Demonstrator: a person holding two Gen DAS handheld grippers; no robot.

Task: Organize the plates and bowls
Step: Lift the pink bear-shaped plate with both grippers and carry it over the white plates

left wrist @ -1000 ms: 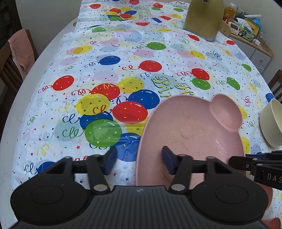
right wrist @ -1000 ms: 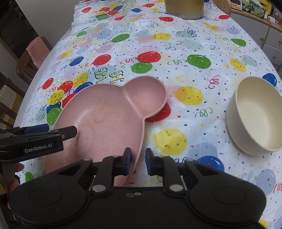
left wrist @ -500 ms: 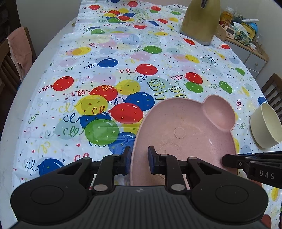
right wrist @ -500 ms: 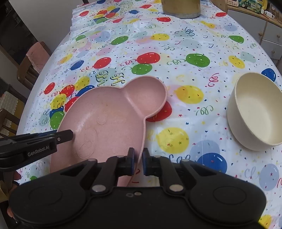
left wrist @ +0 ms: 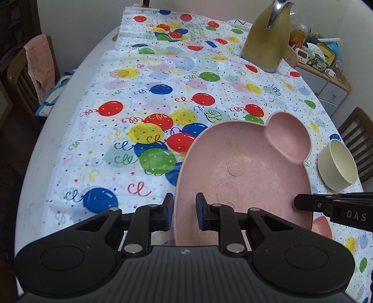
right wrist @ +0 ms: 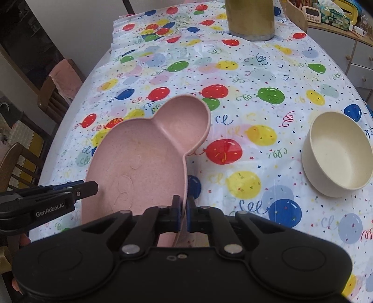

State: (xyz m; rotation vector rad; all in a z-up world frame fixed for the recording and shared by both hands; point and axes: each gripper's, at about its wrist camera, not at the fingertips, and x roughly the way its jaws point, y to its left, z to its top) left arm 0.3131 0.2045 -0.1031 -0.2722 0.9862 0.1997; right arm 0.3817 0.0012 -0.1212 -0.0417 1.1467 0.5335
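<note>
A pink mouse-shaped plate [left wrist: 244, 167] [right wrist: 139, 158] hangs tilted above the balloon tablecloth, held from both sides. My left gripper [left wrist: 184, 206] is shut on its left rim, one blue pad outside and one inside. In the right wrist view my right gripper [right wrist: 183, 211] has its jaws closing tight, with the plate's right rim pinched between the pads. Each gripper's finger shows in the other view, the right gripper [left wrist: 310, 202] and the left gripper [right wrist: 77, 191]. A cream bowl [left wrist: 338, 167] [right wrist: 338, 153] stands upright on the cloth to the right, apart from the plate.
An olive jug [left wrist: 265, 39] [right wrist: 250, 18] stands at the table's far end. Wooden chairs [left wrist: 25, 77] [right wrist: 58, 91] flank the left edge, another chair [left wrist: 359, 139] the right. A cluttered sideboard [left wrist: 326, 77] lies beyond. A pink rounded piece [left wrist: 322, 227] shows under the right gripper.
My left gripper's jaws closed from wide apart onto the plate's left rim, and the right jaws narrowed onto the right rim. The plate has risen off the cloth with both grippers.
</note>
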